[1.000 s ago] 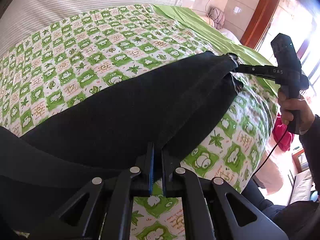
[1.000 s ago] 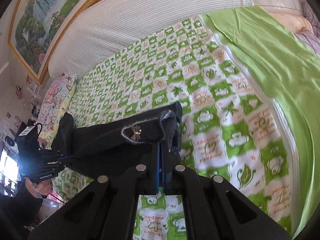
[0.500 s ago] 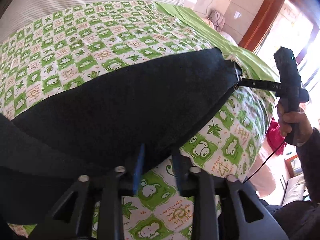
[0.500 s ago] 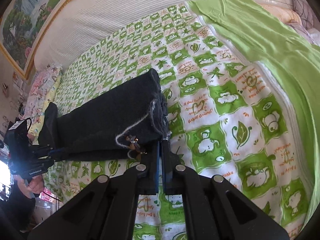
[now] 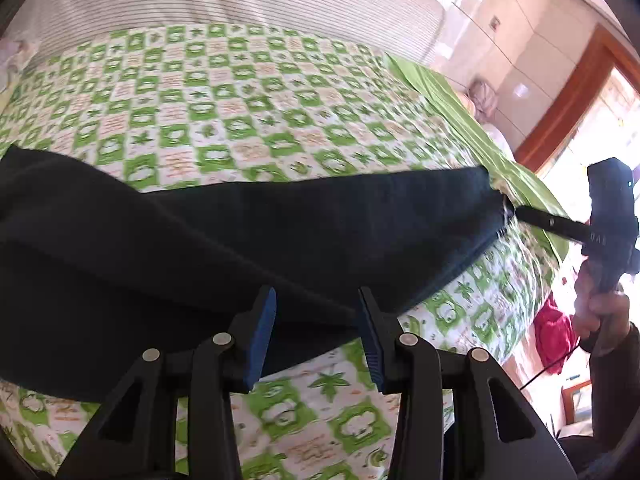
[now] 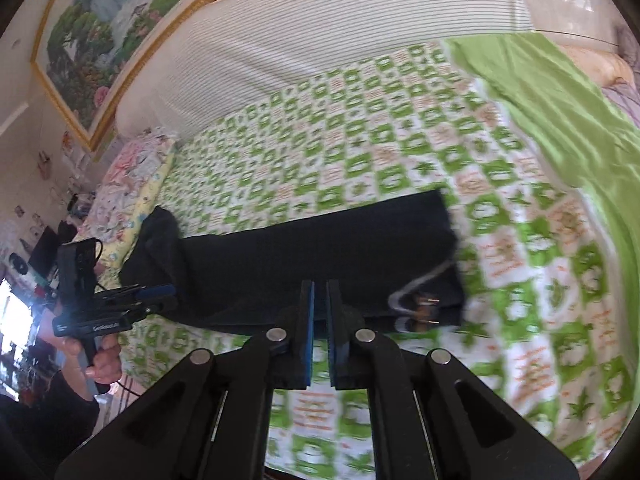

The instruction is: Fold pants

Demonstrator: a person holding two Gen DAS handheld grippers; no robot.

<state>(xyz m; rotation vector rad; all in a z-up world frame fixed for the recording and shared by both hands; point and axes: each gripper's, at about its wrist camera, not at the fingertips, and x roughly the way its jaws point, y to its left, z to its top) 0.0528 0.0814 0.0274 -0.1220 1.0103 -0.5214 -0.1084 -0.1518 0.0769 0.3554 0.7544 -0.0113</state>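
Observation:
Dark navy pants (image 5: 240, 240) lie stretched flat across the green-and-white patterned bedspread (image 5: 240, 112), folded lengthwise. My left gripper (image 5: 316, 320) is open, its blue pads either side of the near edge of the pants, holding nothing. In the right wrist view the pants (image 6: 320, 256) lie flat, with the waistband and a small metal clasp (image 6: 424, 304) at the right. My right gripper (image 6: 320, 312) has its jaws nearly closed at the near edge of the cloth; whether cloth is pinched is unclear. The right gripper also shows in the left wrist view (image 5: 516, 210) at the waist end.
A striped padded headboard (image 6: 320, 40) runs along the far side. A plain green sheet (image 6: 560, 120) covers the bed's right part. A floral pillow (image 6: 132, 172) lies at the left. A framed landscape painting (image 6: 100, 32) hangs above. A red cloth (image 5: 556, 332) lies beyond the bed's edge.
My left gripper has opened and let go of the pants. The pants have come down from held up to flat on the bed. My right gripper has lowered its end.

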